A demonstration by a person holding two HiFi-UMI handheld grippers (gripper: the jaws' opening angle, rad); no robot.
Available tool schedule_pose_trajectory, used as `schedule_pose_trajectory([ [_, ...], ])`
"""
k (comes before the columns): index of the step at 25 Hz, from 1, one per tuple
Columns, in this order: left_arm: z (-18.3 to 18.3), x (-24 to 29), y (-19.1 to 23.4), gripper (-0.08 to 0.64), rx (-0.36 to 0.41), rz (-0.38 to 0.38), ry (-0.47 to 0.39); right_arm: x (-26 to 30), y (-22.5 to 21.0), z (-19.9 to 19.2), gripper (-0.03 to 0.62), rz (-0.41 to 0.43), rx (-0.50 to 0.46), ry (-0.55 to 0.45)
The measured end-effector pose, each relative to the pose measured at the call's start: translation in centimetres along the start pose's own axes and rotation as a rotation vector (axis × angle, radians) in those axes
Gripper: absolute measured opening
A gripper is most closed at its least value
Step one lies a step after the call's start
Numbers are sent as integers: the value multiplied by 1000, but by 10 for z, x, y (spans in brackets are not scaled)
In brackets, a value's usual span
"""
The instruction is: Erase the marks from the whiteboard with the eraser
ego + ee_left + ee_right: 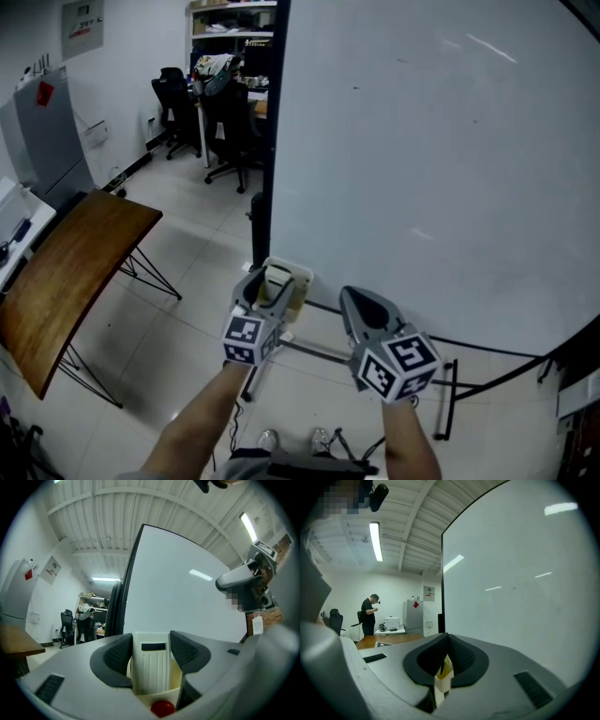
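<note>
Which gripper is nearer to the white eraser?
Left. The left gripper holds the eraser between its jaws. The right gripper sits to the eraser's right, apart from it, jaws closed on nothing.

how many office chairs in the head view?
2. One chair stands by the back wall; the second chair is nearer, beside the whiteboard's left edge. Others may be hidden behind the board.

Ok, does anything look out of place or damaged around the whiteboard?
Nothing stands out. The whiteboard stands upright and looks almost clean, and the eraser sits straight in the jaws of the left gripper.
</note>
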State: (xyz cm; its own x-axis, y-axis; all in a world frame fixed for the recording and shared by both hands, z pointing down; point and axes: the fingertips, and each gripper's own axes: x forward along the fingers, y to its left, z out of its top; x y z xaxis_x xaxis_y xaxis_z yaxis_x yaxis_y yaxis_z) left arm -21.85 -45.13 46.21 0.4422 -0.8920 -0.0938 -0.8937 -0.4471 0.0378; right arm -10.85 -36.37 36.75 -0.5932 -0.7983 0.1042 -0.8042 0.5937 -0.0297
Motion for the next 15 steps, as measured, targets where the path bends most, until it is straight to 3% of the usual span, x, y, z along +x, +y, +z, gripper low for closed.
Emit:
schedule_pose_trajectory([
  [10, -12, -4, 2, 259, 18, 39, 124, -7, 13, -6, -3, -22, 11, -2],
  [15, -15, -1, 3, 259, 9, 23, 164, -14, 15, -6, -3, -51, 19, -10],
])
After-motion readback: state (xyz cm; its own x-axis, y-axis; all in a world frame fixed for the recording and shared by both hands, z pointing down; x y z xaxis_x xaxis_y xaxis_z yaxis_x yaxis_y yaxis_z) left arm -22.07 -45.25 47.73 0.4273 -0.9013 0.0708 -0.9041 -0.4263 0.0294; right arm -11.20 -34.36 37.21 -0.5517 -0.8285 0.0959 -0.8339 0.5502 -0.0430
